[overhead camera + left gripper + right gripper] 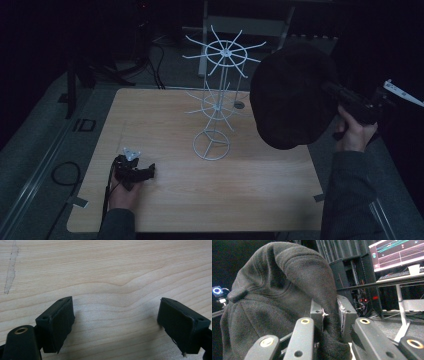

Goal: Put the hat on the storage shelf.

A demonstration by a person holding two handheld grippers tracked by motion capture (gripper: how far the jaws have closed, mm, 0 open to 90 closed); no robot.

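- Dim lighting covers the room; a light wooden table [200,200] stands on grey flooring, with dark equipment and cables behind it.
- Near the table's middle stands a white wire rack [218,100]: a round ring base, an upright stem and two tiers of radiating spokes, the upper tier wider than the lower.
- Right gripper [329,315]: held in the person's right hand [355,132] above the table's right edge, raised well clear of the surface.
- Its jaws are clamped narrow on a fold of a dark fabric cap [292,95]. In the right gripper view the cloth is pinched between the two pads and bulges up and to the left of them.
- Cap position: hanging in the air to the right of the rack, close beside the upper spokes. Contact with the spokes cannot be confirmed from the high view.
- Left gripper [116,315]: resting low at the table's front left area, held by the person's left hand [122,192].
- Its jaws stand wide apart with bare wood grain between the pads; nothing is gripped.
- Background in the right gripper view: a lit monitor [397,252] at upper right, a white cup [414,269] on the desk below it, and dark racks beside them.
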